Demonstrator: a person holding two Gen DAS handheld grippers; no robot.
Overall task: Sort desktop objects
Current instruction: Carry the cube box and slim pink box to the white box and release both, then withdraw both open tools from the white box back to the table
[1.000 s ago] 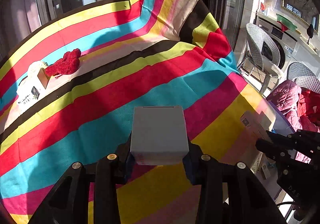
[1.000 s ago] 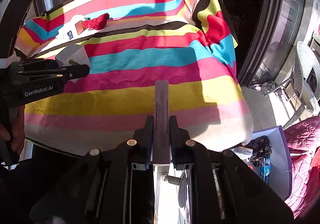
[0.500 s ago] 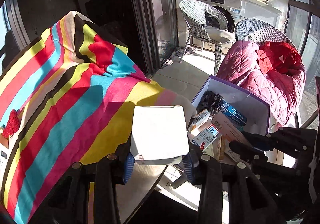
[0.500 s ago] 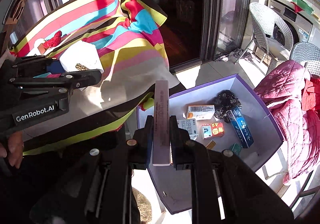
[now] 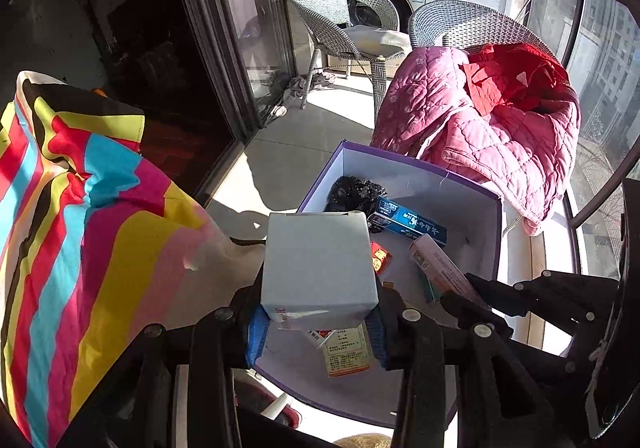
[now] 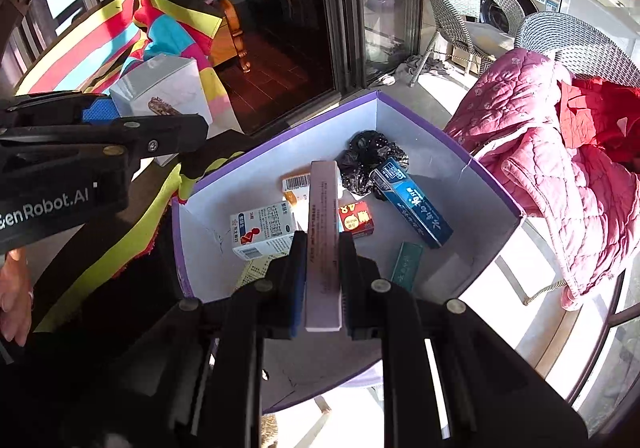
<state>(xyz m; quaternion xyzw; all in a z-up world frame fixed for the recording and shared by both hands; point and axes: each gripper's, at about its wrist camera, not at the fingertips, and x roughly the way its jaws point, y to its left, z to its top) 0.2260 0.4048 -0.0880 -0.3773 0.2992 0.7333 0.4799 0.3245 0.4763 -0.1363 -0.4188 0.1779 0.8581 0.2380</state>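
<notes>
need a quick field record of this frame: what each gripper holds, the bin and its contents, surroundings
left gripper: shut on white carton, above bin's near corner
right gripper: shut on flat pinkish box, held on edge over bin
bin: purple-edged box, open top
contents: blue toothpaste box, red small box, white medicine box, black scrunchie, green packet
beside bin: striped cloth, pink quilt on wicker chair

Left gripper (image 5: 316, 322) looks like matt black plastic with blue textured pads, clamped on a smooth matt white cardboard box (image 5: 318, 266). Under it sits a purple-edged paperboard storage box (image 6: 472, 163), plain matt white inside. The toothpaste carton (image 6: 412, 203) ahead of the right gripper's (image 6: 323, 284) tips looks glossy. Striped woven cloth (image 5: 80, 228) to the left.
</notes>
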